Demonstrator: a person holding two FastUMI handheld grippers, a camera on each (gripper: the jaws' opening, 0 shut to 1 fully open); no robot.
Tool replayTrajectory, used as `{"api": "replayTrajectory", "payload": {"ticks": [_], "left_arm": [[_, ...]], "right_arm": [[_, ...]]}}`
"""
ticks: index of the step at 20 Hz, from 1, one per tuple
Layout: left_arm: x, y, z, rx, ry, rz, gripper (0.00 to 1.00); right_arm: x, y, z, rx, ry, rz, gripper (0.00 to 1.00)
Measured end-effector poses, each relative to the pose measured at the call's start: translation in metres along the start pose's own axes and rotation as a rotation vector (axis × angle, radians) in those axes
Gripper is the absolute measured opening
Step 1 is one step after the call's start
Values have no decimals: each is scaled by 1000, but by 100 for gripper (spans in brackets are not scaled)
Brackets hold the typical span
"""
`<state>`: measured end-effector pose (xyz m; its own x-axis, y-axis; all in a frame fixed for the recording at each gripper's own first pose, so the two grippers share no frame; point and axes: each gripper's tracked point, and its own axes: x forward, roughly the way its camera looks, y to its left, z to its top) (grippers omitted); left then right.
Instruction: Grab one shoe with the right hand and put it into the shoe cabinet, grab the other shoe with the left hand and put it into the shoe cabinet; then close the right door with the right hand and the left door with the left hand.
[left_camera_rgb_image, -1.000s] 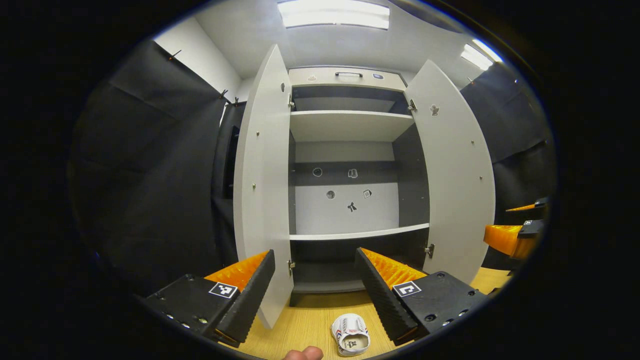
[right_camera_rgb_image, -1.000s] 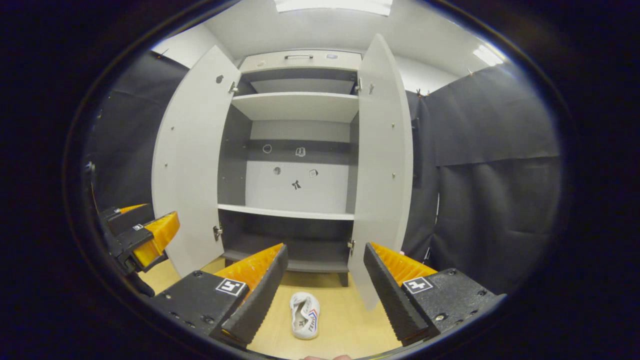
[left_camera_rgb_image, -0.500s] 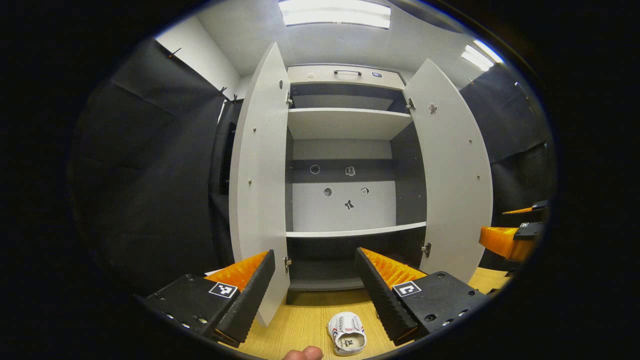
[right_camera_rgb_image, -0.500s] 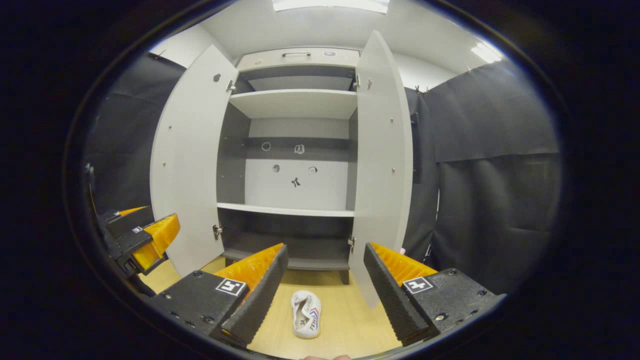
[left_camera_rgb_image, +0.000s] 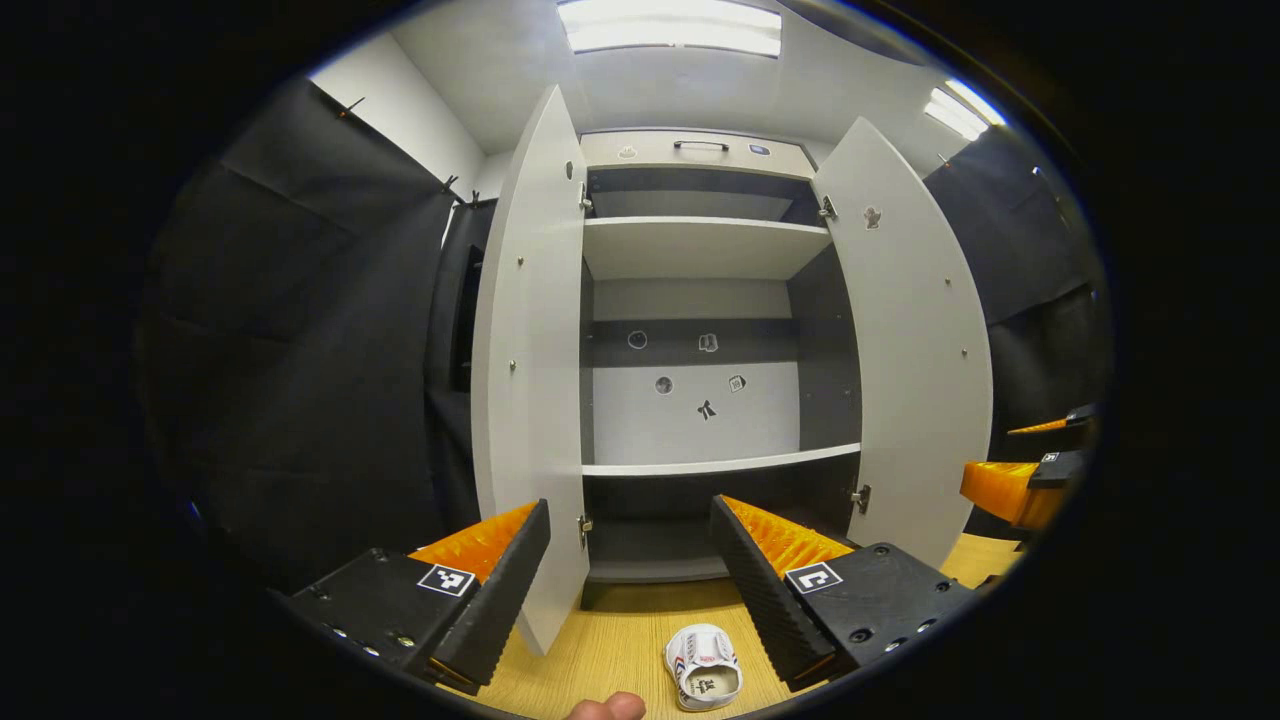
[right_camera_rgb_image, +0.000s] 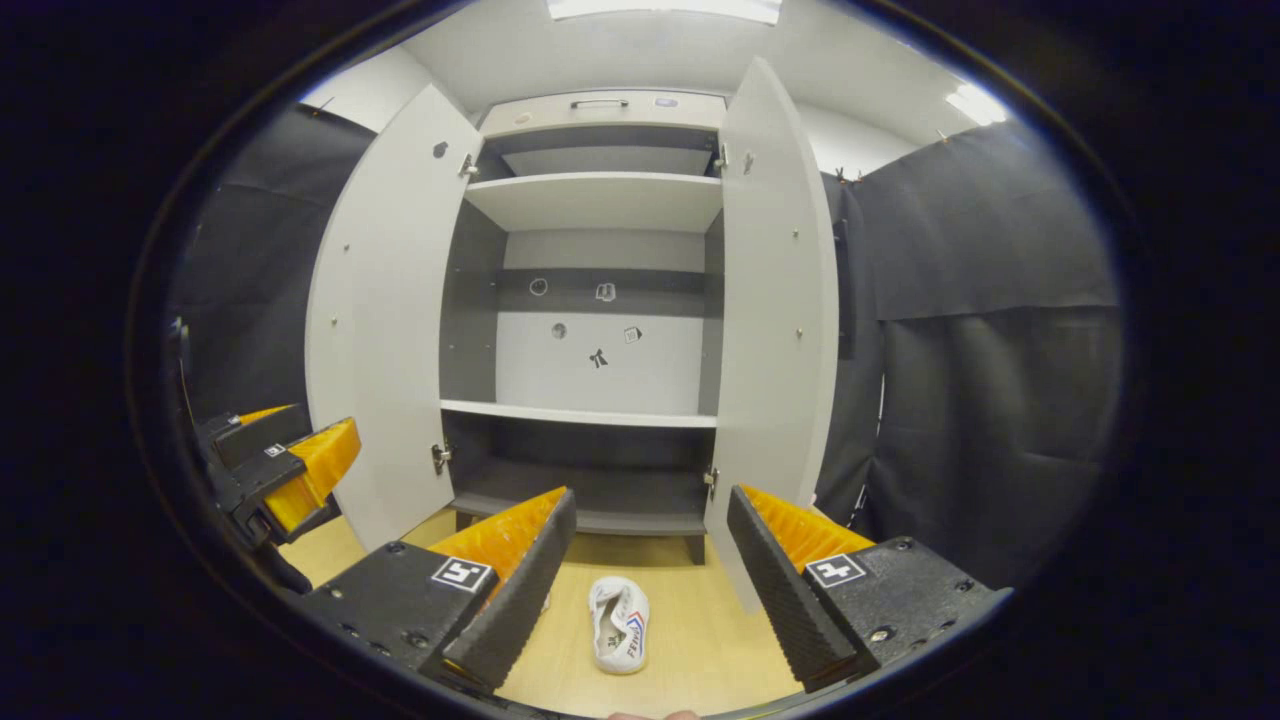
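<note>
In the left gripper view the left gripper hangs with its jaws spread wide and nothing between them, above a pale wooden floor. A small white shoe lies on that floor just beside the inner edge of the right-hand finger, its opening turned toward the camera, apart from both fingers. A fingertip of the person shows at the bottom edge, near the shoe. Beyond the fingers stands the shoe cabinet, with its left door swung out toward the camera and rising right behind the left-hand finger, and its right door open as well. The shelves inside are bare, and the back panel carries a few small stickers. The other gripper shows at the far right edge, well apart. In the right gripper view the right gripper is likewise spread open and holds nothing, with a white shoe on the floor between its two fingers and touching neither. The cabinet's right door stands just behind the right-hand finger, its lower edge near the shoe; the left door is open on the other side, with the left gripper in front of it at the left edge. Black cloth hangs on either side of the cabinet.
</note>
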<state>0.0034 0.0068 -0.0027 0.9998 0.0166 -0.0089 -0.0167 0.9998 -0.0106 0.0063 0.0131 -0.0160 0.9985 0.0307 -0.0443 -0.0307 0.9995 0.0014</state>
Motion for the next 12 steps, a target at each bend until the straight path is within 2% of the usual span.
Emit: {"api": "replayTrajectory", "payload": {"ticks": [5,7,8,9,10,11,12], "left_arm": [[-3,7,-1,2,0,15,97],[-3,10,-3,-1,7,21,97],[-4,12,-5,-1,12,26,97],[-5,15,-7,-2,17,30,96],[-6,18,-8,0,22,37,97],[-8,20,-9,1,27,44,96],[-8,23,-11,3,32,51,96]], "right_arm": [[16,30,-46,20,71,108,99],[27,40,-81,1,140,137,99],[32,45,-101,-11,186,151,94],[36,50,-120,-16,226,167,94],[41,53,-138,-17,268,180,99],[45,55,-155,-9,305,189,99],[49,57,-170,8,338,194,94]]}}
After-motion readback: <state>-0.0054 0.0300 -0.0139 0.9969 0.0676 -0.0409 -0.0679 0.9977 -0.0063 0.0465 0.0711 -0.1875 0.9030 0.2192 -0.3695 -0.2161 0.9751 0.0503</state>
